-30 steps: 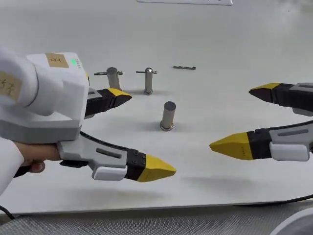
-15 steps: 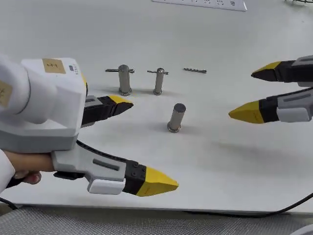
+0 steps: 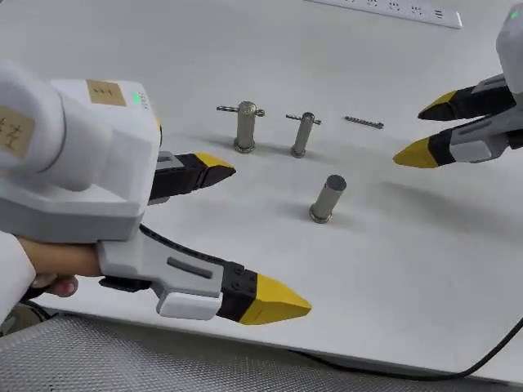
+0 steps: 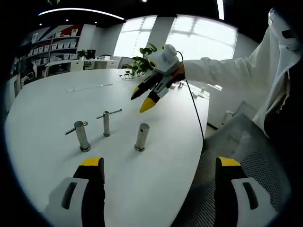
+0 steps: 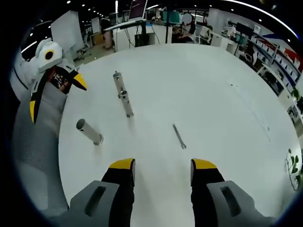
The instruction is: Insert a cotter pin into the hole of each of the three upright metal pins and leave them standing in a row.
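Head view: the left gripper (image 3: 265, 237), lower left, gapes wide and empty. The right gripper (image 3: 409, 136), upper right, is open and empty. Two pinned metal pins (image 3: 245, 126) and a bare pin (image 3: 328, 198) stand mid-frame.
Left gripper view: all three stand left of centre.
Right gripper view: a loose cotter pin (image 5: 179, 136) lies at centre, above the jaws.

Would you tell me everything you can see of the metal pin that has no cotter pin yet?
The bare metal pin is a short grey cylinder, steel by its look, with a flat dark top and a wider flange at its foot. It stands upright on the white table, nearer the person than the closest fitted pin and apart from it. Nothing crosses it; only the table touches it.
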A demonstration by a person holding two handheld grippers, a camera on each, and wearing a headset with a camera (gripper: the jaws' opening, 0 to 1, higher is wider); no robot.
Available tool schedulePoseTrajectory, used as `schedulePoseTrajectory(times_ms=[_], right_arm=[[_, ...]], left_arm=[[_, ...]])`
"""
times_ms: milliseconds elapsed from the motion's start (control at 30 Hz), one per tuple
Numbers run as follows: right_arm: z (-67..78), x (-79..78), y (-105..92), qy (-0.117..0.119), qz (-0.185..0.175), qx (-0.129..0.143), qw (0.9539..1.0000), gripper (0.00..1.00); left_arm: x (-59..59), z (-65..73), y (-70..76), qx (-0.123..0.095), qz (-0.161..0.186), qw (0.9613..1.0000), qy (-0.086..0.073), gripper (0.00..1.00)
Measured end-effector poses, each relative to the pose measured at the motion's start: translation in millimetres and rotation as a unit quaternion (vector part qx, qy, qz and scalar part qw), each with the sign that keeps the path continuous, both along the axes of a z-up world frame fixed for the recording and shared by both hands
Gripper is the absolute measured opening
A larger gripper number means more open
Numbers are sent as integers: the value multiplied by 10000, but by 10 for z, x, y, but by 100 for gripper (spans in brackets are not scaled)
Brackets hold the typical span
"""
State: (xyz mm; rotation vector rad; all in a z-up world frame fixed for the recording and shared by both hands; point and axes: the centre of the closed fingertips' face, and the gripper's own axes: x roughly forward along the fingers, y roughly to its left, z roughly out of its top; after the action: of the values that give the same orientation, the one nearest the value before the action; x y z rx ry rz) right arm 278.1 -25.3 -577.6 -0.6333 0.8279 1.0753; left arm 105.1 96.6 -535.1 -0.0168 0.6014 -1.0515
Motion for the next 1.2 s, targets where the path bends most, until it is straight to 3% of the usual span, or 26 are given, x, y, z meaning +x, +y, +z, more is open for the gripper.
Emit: schedulePoseTrajectory(times_ms=[133,267,433,567,800,967,1100,1200], right_arm=[[-96,142,86,-29,71,-101,9999,37],[-167,255,91,-128,252,-419,9987,31],[-220,392,113,-108,217,-433,9988,27],[-267,394,127,-51,260,-488,9985,17],[-337,431,143,55,275,-525,9982,15],[-364,372,166,174,369,-514,9978,8],[-373,351,174,213,391,-565,9974,5],[-369,330,195,207,445,-583,9971,3]], left_arm=[[2,-3,31,31,59,10000,59,96],[14,38,39,8,58,10000,42,96],[25,29,43,7,58,10000,18,94],[8,16,33,37,62,10000,69,91],[8,75,-7,19,95,9999,37,91],[18,78,5,82,67,9999,-31,90],[30,82,26,9,69,10000,62,91],[47,60,49,75,87,9999,52,90]])
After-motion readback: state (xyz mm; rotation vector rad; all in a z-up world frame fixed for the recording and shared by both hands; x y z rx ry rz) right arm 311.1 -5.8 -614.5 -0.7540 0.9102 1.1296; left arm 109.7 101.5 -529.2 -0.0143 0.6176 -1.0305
